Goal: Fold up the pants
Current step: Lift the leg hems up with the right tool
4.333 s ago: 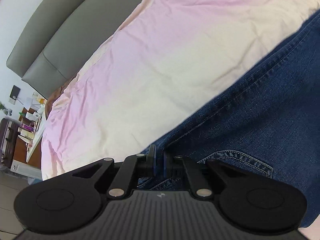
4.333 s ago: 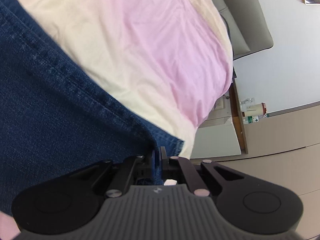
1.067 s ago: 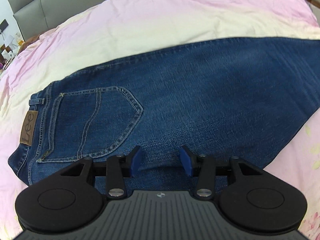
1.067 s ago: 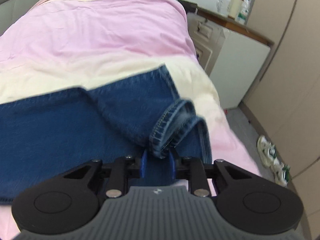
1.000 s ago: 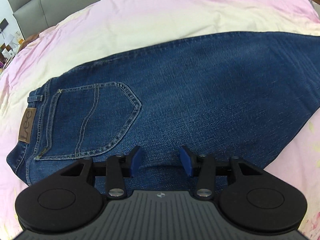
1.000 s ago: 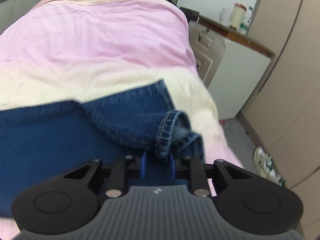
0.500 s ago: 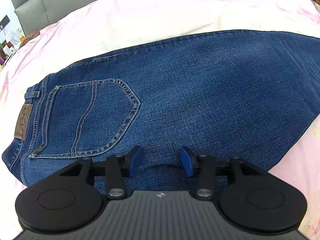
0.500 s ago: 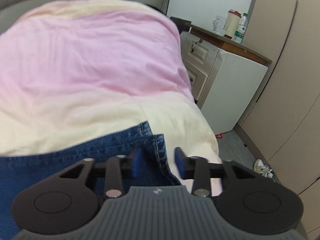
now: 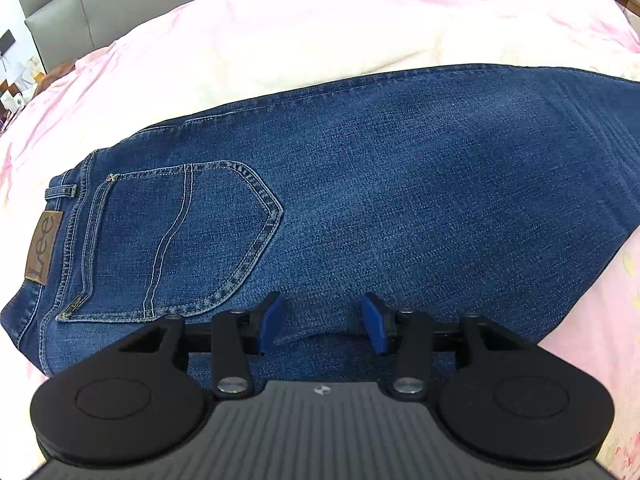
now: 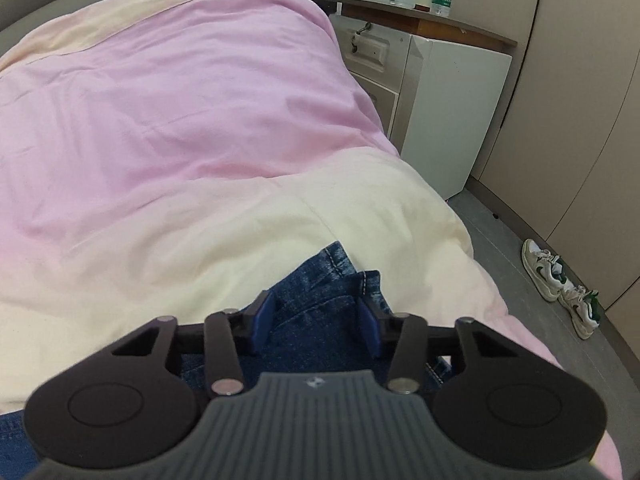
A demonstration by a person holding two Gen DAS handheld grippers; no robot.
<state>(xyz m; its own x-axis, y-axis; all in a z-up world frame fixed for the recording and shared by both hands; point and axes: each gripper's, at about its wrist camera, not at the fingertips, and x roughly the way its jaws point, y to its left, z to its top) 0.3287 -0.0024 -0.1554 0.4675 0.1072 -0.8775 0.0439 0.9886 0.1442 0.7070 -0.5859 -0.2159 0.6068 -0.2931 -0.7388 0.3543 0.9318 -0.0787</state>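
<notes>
Between the parted pads of the left gripper [image 9: 322, 322] lies only flat denim, ungripped. At the other end, the right gripper [image 10: 316, 320] has just been narrowing, its jaws apart around the rumpled hem without pressing it. Both hover over the jeans [image 9: 360, 184], spread on a pink-and-cream duvet [image 10: 180, 120].

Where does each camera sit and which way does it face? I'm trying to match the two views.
Left wrist: on the left gripper, looking down at the waist end of the jeans on the bed cover; only its open fingers show.
Right wrist: on the right gripper, facing the hem, cabinet and sneakers; fingers apart around denim.
Shared: jeans, bed cover.
</notes>
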